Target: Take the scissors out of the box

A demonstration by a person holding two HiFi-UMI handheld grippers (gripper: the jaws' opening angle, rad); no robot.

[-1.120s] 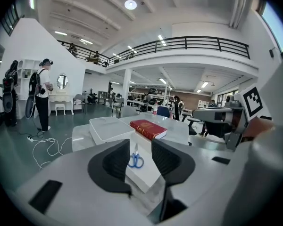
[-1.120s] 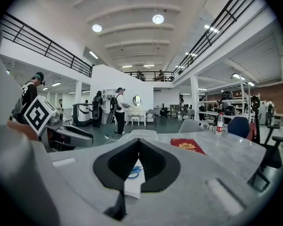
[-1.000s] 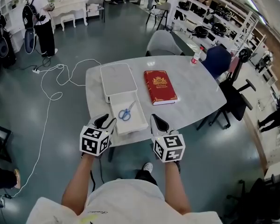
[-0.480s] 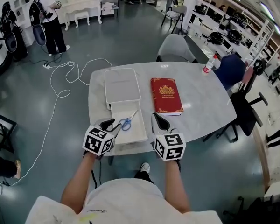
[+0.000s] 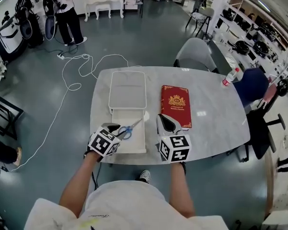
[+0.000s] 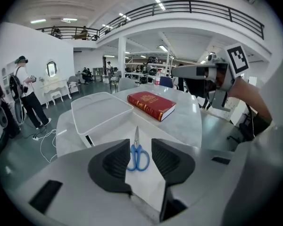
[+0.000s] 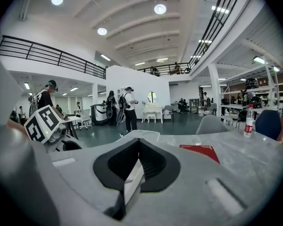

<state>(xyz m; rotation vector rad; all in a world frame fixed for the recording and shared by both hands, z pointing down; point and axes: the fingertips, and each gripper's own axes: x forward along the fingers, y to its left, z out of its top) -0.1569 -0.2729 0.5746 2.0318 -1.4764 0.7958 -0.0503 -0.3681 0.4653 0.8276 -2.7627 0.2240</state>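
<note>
Head view steeply down over table [image 5: 211,128]; gripper views low, close; all share box [image 5: 133,145].

A big open hall used as a recording lab: a railed mezzanine [image 6: 179,4], shelves of pans [image 5: 260,46], office chairs [image 5: 197,54], a cable [image 5: 79,57] across the grey floor [image 5: 158,37], a person wearing a backpack [image 5: 65,8].

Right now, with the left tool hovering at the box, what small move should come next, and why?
Probably ease the left tool forward and down onto the scissors. Its jaws stand apart with nothing gripped, and the scissors lie flat in the open box just beyond them, blue handles nearest.
</note>
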